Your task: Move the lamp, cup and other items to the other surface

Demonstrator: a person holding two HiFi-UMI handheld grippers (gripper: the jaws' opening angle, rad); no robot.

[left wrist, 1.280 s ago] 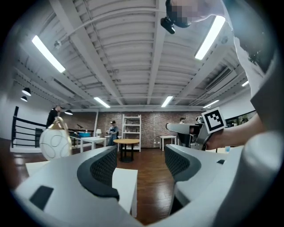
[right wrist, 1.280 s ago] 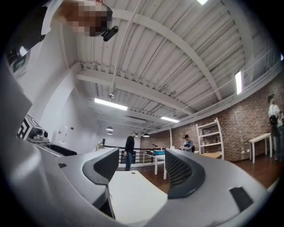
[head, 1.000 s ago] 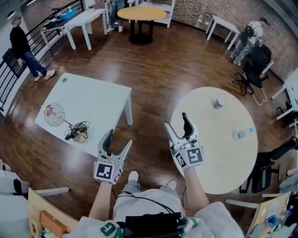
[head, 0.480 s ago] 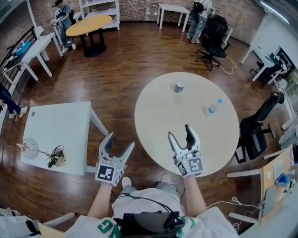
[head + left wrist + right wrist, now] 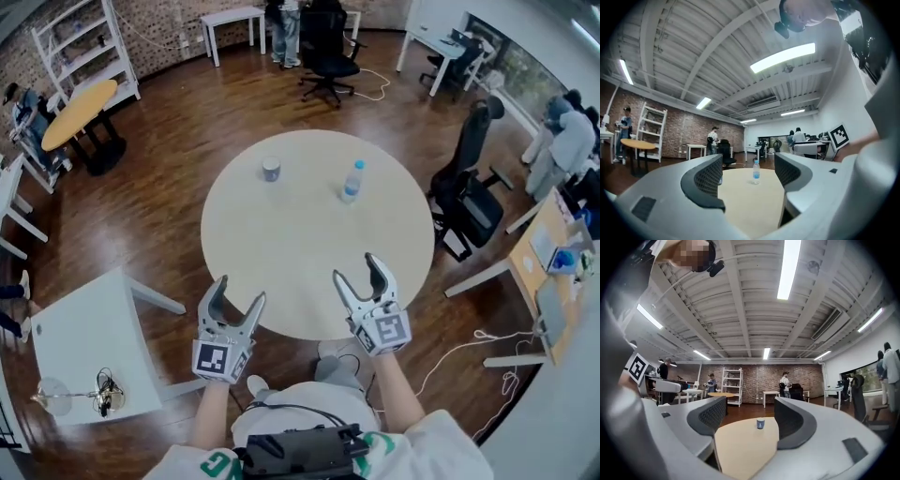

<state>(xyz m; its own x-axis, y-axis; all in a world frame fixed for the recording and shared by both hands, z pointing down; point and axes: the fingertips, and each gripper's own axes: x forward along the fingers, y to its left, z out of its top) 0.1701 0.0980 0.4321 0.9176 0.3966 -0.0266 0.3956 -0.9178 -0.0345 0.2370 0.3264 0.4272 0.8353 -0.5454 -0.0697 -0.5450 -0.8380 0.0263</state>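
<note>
A round cream table [image 5: 309,281] lies straight ahead. On its far side stand a small grey-blue cup [image 5: 271,169] and a clear water bottle [image 5: 352,181] with a blue cap. My left gripper [image 5: 233,293] and right gripper [image 5: 360,269] hover at the table's near edge, both open and empty. The bottle [image 5: 756,171] shows between the jaws in the left gripper view, the cup [image 5: 760,423] in the right gripper view. The lamp [image 5: 70,397] with a clear globe and tangled black cord lies on the white square table [image 5: 80,328] at the lower left.
Black office chairs [image 5: 469,202] stand right of the round table. A yellow round table [image 5: 80,101] and white shelves [image 5: 75,37] are at the far left. Desks and several people are along the far and right walls. A cable [image 5: 469,347] trails on the wooden floor.
The view has swung right: the round table has come from the right to straight ahead, and the white table with the lamp has slid to the lower left. Both grippers stay open.
</note>
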